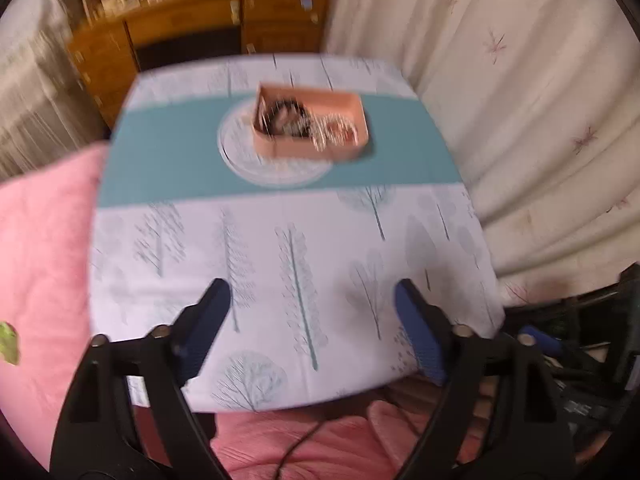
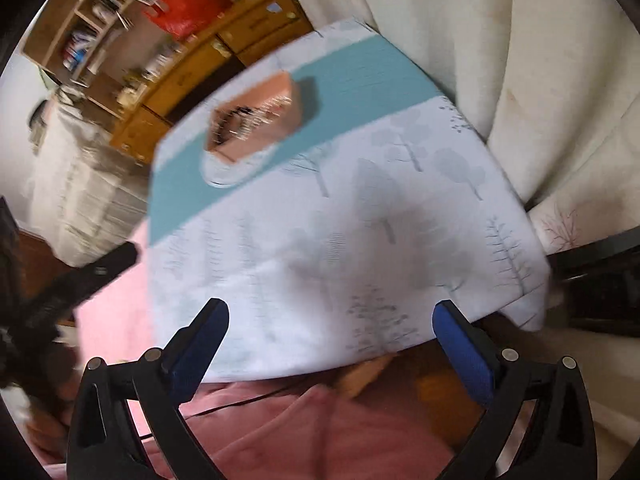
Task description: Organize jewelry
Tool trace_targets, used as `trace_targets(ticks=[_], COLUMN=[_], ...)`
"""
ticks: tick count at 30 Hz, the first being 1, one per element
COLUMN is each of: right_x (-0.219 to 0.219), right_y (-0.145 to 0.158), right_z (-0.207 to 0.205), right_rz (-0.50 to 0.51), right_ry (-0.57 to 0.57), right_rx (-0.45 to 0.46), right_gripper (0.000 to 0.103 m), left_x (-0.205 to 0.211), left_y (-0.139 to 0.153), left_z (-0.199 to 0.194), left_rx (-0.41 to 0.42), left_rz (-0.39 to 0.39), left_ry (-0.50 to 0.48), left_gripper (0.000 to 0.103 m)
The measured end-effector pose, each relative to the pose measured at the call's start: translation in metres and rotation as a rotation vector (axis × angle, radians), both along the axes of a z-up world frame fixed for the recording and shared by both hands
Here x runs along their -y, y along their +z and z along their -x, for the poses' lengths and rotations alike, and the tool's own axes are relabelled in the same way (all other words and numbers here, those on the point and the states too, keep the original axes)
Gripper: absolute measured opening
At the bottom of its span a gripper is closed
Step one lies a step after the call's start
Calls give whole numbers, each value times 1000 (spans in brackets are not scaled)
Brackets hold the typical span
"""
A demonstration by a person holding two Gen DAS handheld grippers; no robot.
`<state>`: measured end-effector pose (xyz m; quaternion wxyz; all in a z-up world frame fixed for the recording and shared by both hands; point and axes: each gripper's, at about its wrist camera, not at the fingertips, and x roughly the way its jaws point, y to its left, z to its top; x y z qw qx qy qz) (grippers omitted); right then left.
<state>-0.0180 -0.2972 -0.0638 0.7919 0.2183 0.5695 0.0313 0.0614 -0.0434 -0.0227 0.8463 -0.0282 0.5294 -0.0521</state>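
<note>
Left wrist view: left tongs (image 1: 312, 294) spread wide and empty above near edge of worktop (image 1: 280, 248), well apart from pink jewelry box (image 1: 310, 126) sitting on teal band, tangled jewelry (image 1: 308, 124) inside. Right wrist view: right tongs (image 2: 330, 314) likewise agape, holding nothing, box far off.

Tree-print tablecloth (image 1: 280, 264) — wooden dresser (image 1: 200, 36), cream curtain (image 1: 520, 100) behind.

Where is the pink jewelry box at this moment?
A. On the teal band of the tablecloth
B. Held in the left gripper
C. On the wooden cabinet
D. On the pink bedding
A: the pink jewelry box rests on the tablecloth's teal band, both grippers open and empty.
</note>
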Motion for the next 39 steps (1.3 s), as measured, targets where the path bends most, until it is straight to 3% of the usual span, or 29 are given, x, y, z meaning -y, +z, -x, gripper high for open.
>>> trace_targets(ticks=[2, 5, 9, 14, 21, 25, 39], right_x=[-6, -19, -43, -61, -86, -91, -86], right_y=[14, 42, 75, 95, 89, 71, 63], right_z=[-6, -1, -5, -8, -16, -24, -21], right_rz=[17, 53, 149, 198, 200, 167, 181], right_ry=[37, 95, 130, 148, 223, 229, 218], right_rx=[38, 143, 269, 353, 307, 275, 289], right_gripper=[103, 103, 103, 103, 103, 103, 103], left_x=[6, 9, 3, -13, -24, -28, -20], left_y=[12, 22, 26, 16, 2, -4, 3], left_z=[7, 16, 27, 31, 35, 37, 46], left_rx=[64, 118, 155, 117, 66, 44, 86], left_rz=[-27, -59, -109, -104, -141, -136, -157], left_ry=[1, 33, 74, 131, 165, 160, 144], left_gripper=[87, 103, 103, 103, 103, 103, 103])
